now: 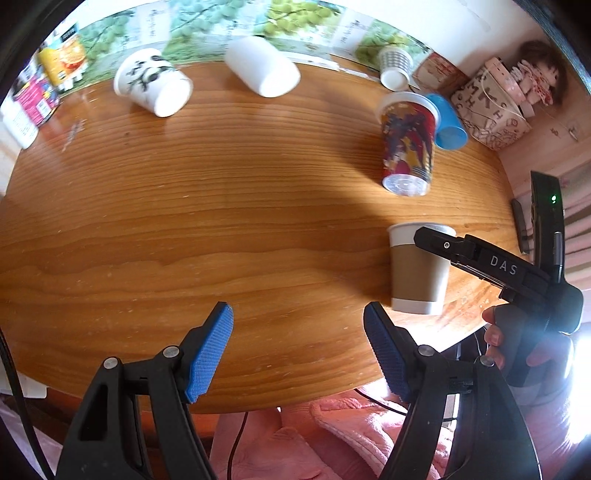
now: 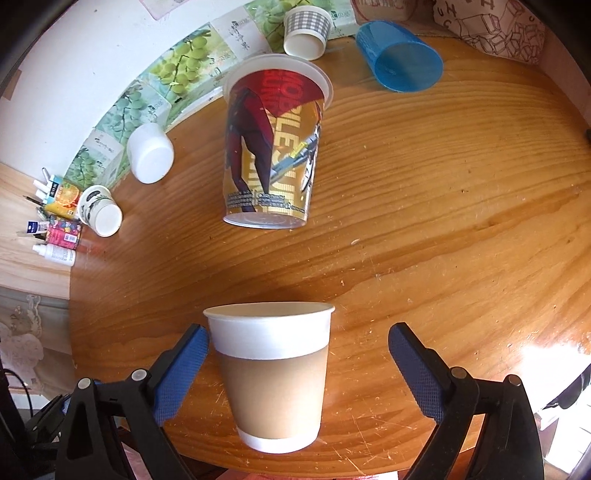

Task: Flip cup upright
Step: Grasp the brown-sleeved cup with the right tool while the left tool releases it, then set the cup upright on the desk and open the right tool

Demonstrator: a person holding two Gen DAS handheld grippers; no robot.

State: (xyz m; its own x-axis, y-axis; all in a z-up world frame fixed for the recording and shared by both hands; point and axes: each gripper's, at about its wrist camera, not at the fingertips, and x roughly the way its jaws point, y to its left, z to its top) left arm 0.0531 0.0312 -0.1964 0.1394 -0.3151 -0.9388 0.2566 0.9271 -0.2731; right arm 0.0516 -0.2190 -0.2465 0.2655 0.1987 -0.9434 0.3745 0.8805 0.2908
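Observation:
A brown paper cup with white bands point(image 2: 273, 373) stands upright near the front edge of the round wooden table point(image 2: 443, 221). My right gripper point(image 2: 299, 369) is open with the cup between its blue pads; the left pad point(image 2: 181, 376) is at the cup's side, the right pad is apart from it. In the left wrist view the same cup point(image 1: 419, 273) stands at the right with the right gripper's finger across its rim. My left gripper point(image 1: 299, 350) is open and empty over the table's front edge.
A colourful printed cup point(image 2: 271, 147) lies on its side in the middle. A blue cup point(image 2: 400, 55), a checked paper cup point(image 2: 306, 29), a white cup point(image 2: 149, 153) and a panda cup point(image 2: 99, 210) lie on their sides farther back. Bottles and a patterned bag point(image 1: 491, 107) edge the table.

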